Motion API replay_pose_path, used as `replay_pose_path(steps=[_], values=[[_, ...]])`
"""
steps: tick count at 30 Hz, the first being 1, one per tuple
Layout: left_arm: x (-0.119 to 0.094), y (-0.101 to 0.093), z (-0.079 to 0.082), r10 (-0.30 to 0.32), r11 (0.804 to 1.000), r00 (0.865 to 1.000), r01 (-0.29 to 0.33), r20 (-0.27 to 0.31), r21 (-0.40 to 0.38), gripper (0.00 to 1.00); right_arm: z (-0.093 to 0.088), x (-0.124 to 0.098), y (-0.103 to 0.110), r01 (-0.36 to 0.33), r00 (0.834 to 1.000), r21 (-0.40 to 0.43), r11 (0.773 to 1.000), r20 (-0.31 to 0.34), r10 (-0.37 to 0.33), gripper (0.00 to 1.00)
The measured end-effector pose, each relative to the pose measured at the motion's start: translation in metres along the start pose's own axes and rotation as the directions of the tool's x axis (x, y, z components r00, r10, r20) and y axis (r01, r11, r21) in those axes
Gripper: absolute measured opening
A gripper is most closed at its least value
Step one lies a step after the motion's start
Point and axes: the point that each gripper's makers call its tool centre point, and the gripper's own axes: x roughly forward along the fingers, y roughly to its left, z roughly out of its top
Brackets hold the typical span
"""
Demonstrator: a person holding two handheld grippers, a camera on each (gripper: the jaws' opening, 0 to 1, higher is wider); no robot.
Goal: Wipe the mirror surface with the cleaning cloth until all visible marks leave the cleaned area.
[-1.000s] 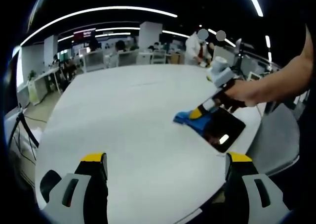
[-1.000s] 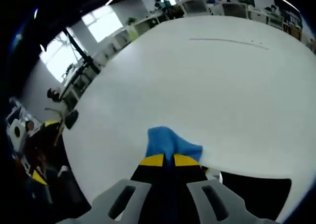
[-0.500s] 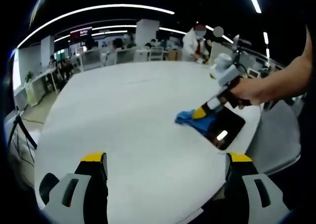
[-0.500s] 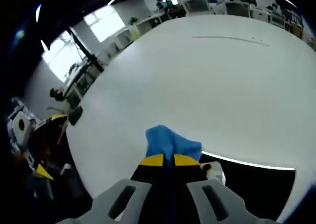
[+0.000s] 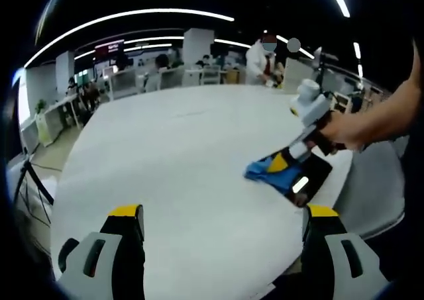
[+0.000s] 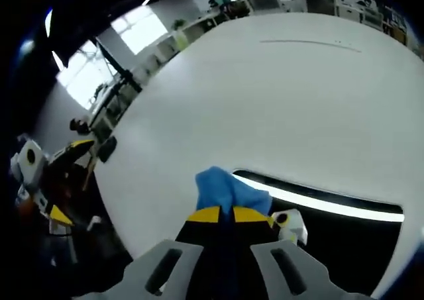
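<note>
The right gripper (image 6: 220,214), its yellow-tipped black jaws closed together, pinches a crumpled blue cleaning cloth (image 6: 228,191) at the near edge of a dark rectangular mirror (image 6: 344,230). The mirror lies flat on a broad white table (image 6: 265,108) and reflects a bright ceiling light strip (image 6: 318,199).

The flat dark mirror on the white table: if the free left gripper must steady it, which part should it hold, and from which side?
Probably the near edge of the flat dark mirror, which lies by the white table rim. Come low from the table's edge; the blue cleaning cloth and right gripper cover the far part.
</note>
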Motion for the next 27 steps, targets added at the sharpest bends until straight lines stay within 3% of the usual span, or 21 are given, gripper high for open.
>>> replay_pose_path(steps=[7, 27], values=[[0.004, -0.014, -0.001, -0.013, 1.000, 1.000, 0.013, -0.002, 0.009, 1.00, -0.011, -0.005, 0.006, -0.019, 1.000, 0.007, 1.000, -0.004, 0.019, 0.00], [0.011, -0.019, 0.008, 0.000, 1.000, 1.000, 0.000, 0.013, 0.005, 1.00, -0.015, -0.011, -0.001, -0.048, 0.999, -0.060, 0.997, 0.005, 0.048, 0.00]])
